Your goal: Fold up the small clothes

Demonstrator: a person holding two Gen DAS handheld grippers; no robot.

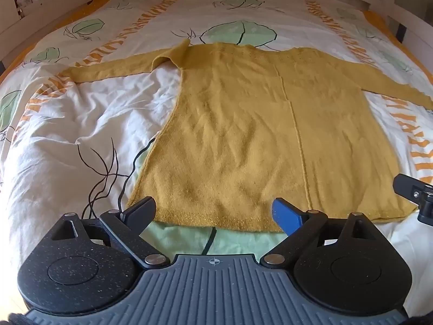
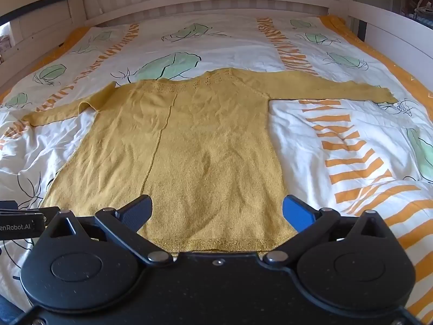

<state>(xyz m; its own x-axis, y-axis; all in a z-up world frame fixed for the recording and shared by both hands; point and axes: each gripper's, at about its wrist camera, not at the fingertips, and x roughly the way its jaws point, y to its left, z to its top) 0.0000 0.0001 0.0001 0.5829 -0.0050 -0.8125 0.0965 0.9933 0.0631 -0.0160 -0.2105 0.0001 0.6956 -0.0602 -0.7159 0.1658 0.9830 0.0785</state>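
Both tools, left (image 1: 213,211) and right (image 2: 217,211), gape empty over the mustard sweater's (image 2: 189,149) hem on a patterned duvet (image 2: 338,140).

A sweater (image 1: 243,124) lies flat on a bed cover (image 1: 67,140), hem nearest the cameras, neckline toward the headboard (image 2: 205,2) behind, sleeves spread to either side. The left gripper (image 1: 213,214) sits at the hem's left part, fingers apart; the right gripper (image 2: 216,211) at its right part, likewise spread, side by side.
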